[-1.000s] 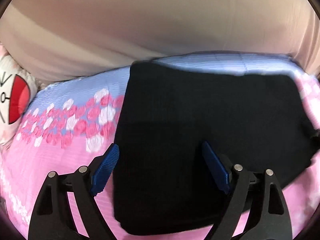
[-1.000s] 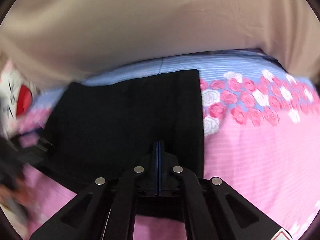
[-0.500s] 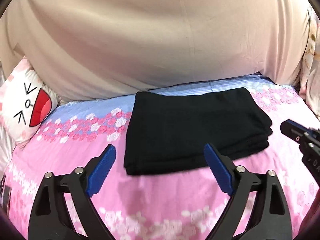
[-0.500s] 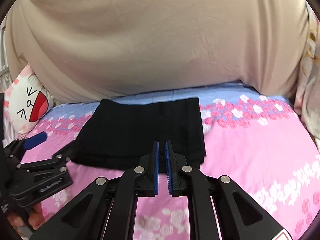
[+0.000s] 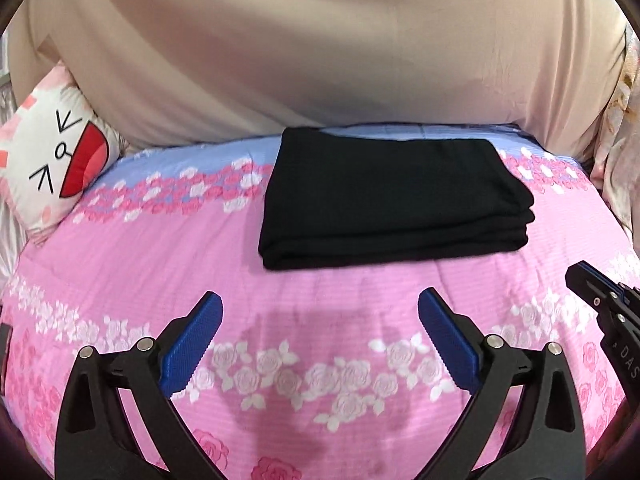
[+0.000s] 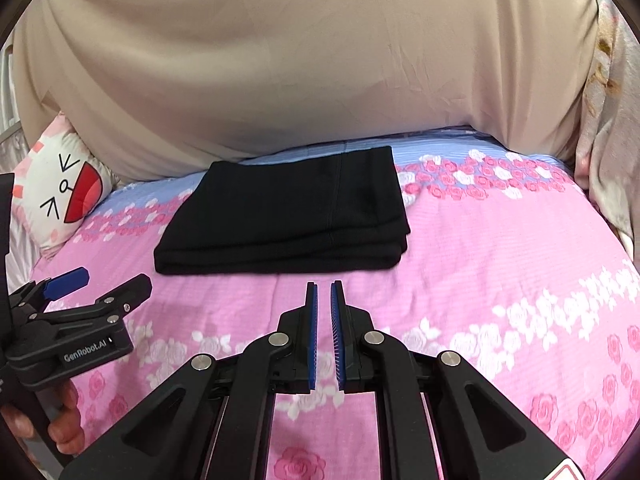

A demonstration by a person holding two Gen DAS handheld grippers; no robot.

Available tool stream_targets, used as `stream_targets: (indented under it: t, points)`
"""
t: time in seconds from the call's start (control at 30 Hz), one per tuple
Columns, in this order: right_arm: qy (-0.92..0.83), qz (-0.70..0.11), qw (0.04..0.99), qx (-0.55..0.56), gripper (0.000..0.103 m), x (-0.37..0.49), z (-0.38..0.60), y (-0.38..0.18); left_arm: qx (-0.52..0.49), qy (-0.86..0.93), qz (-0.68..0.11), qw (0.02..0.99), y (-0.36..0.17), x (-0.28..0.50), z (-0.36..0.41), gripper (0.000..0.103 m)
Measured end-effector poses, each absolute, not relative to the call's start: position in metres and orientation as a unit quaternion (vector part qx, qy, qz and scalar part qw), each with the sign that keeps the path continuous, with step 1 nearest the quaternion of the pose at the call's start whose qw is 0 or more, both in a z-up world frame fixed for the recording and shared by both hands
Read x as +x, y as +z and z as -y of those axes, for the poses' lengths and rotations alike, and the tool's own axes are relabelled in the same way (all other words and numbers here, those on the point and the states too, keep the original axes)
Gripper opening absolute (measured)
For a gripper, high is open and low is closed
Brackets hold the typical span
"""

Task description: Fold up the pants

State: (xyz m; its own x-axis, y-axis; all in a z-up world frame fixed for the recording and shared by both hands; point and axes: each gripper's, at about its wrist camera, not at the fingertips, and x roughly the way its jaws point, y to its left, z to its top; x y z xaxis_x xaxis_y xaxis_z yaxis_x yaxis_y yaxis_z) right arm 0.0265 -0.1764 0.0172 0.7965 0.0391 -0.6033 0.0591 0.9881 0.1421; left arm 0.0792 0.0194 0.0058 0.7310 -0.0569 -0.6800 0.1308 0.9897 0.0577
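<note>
Pink floral bedspread (image 5: 120, 264) bears neatly folded black pants (image 5: 384, 200); left claw (image 5: 318, 336) opening, empty; right claw (image 6: 324, 340) nearly together.

Bed (image 5: 120, 264) covered in pink sheet with rose bands, blue stripe at far edge. Beige fabric drape (image 5: 320, 48) fills the backdrop. Cartoon-face pillow (image 5: 52, 160) at left; pale floral curtain (image 6: 608, 120) at right.

Floral bed (image 5: 120, 264) — folded black pants (image 5: 384, 200)
</note>
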Motion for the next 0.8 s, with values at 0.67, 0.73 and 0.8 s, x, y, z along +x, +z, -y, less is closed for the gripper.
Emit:
stream_targets:
  t: [0.67, 0.73, 0.8]
  points:
    - [-0.016, -0.337, 0.938, 0.077, 0.009, 0.009, 0.167, 0.000, 0.058, -0.051, -0.359, 0.930, 0.000, 0.059, -0.023, 0.098]
    - [-0.016, -0.339, 0.938, 0.077, 0.009, 0.011, 0.167, -0.001, 0.060, -0.051, -0.356, 0.931, 0.000, 0.058, -0.022, 0.098]
    - [-0.016, -0.339, 0.938, 0.077, 0.011, 0.012, 0.168, -0.001, 0.063, -0.051, -0.353, 0.932, -0.001, 0.058, -0.020, 0.098]
